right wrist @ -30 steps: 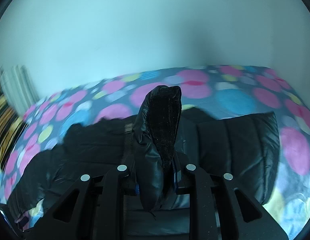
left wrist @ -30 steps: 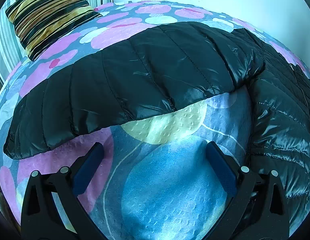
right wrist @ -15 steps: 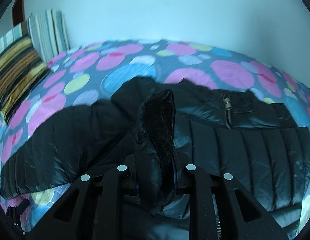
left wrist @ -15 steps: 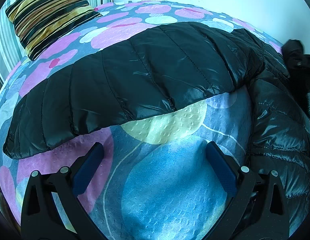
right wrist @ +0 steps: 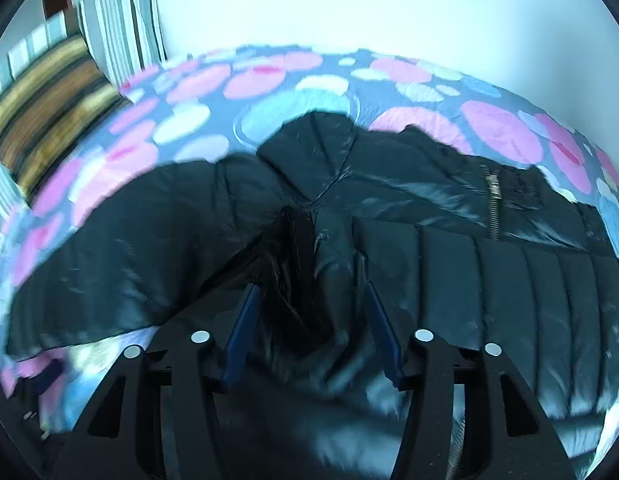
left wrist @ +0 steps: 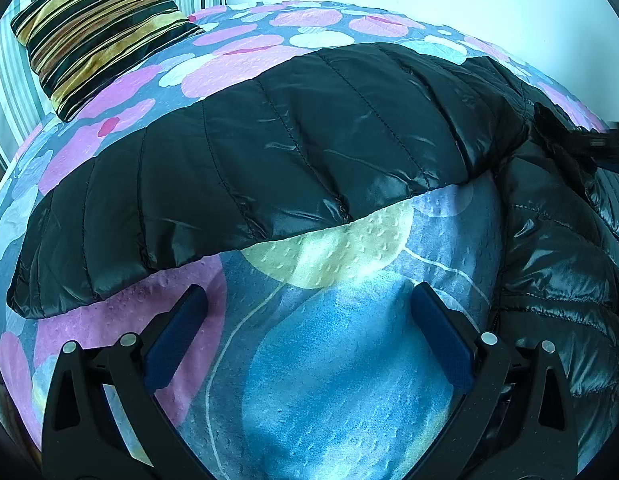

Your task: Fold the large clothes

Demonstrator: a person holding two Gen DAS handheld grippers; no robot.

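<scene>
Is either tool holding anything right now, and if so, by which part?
Nothing is gripped. The left tool is open over the bedspread. The right tool is opening, its pads clear of the jacket cuff between them.

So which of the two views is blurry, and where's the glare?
Right wrist view: motion-blurred, worst on the pillow and bedspread. Left wrist view: sharp, with glare streaks on the shiny jacket. Both bend at the edges, fisheye style.

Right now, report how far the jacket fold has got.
Done: one sleeve of the black puffer jacket lies folded across its body. In hand: the right gripper is opening, that sleeve's cuff between its pads. Left: the other sleeve lies spread on the spotted bedspread, the open left gripper empty over it.
</scene>
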